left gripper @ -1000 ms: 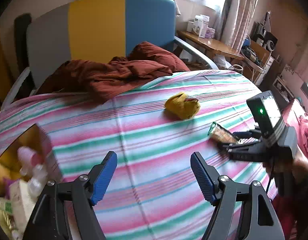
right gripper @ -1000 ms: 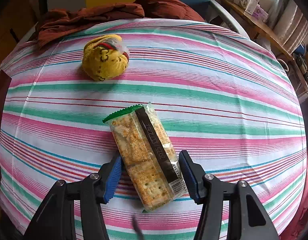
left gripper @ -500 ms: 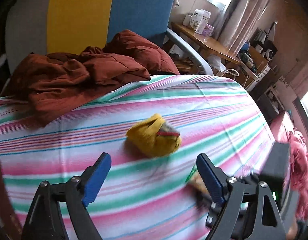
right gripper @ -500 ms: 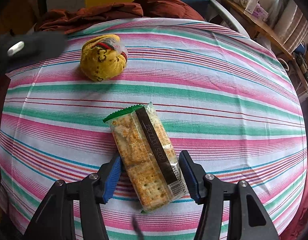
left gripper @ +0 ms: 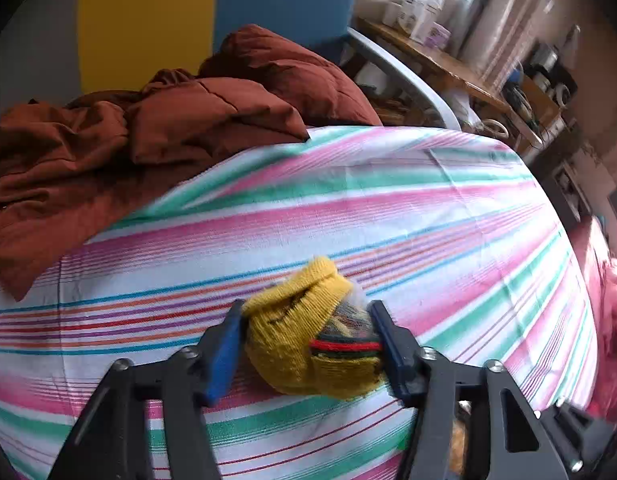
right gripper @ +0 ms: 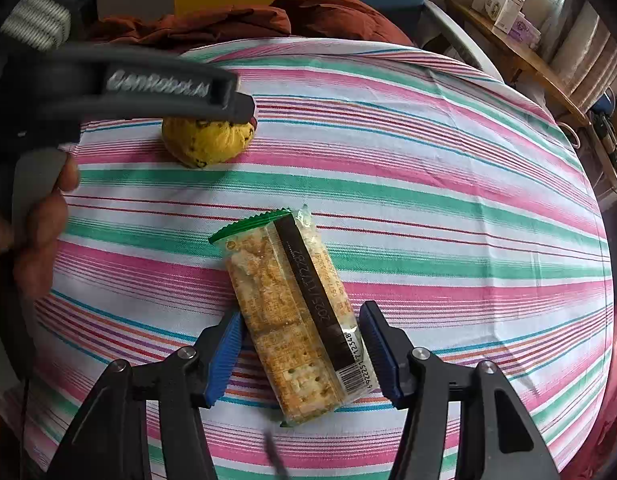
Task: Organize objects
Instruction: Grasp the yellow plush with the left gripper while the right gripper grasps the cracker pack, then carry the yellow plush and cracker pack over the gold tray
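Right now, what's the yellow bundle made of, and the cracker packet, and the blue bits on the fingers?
The yellow bundle looks like knitted yarn: ribbed stitches, fuzzy matte surface, red and green stripes. The cracker packet seems clear glossy plastic film: the crackers show through and it glints. The blue pads on the fingers look like ridged rubber or soft plastic; which one, I can't tell.

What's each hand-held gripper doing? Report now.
Left hand-held gripper: closed on the yellow knit bundle.
Right hand-held gripper: open around the cracker packet, not yet gripping.
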`<state>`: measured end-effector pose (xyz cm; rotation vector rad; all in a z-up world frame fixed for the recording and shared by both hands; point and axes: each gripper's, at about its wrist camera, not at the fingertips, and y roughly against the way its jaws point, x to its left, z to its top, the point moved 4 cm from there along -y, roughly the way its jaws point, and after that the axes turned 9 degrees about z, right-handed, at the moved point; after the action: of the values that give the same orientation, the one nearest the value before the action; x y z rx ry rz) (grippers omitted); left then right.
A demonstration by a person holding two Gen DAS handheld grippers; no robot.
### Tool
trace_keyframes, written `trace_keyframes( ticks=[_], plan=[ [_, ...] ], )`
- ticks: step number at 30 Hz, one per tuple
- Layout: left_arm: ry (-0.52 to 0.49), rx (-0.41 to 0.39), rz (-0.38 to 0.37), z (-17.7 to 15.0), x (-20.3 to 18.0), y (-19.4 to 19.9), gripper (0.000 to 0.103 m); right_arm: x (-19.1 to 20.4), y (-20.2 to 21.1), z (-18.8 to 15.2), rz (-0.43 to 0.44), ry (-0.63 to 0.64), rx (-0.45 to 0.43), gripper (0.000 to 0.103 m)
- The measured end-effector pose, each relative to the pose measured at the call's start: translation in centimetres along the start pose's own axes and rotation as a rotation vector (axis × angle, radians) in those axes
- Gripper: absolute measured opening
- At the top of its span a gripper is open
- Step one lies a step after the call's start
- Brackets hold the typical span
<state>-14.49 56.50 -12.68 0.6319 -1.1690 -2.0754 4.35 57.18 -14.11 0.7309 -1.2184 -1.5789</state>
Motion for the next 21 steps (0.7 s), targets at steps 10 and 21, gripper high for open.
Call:
trace_keyframes(
  ticks=[10, 21],
  plan=[
    [-0.113, -0.086, 0.059, -8.2, 1.6, 6.0, 0.046, 0.4, 0.1, 0.7, 0.010, 0.051, -0.027, 0.056],
    [-0.128, -0.155, 0.118, -17.4, 4.3, 12.1, 0.046, 3.6, 0.1, -0.7, 0.036, 0.149, -0.046, 0.056]
  ],
)
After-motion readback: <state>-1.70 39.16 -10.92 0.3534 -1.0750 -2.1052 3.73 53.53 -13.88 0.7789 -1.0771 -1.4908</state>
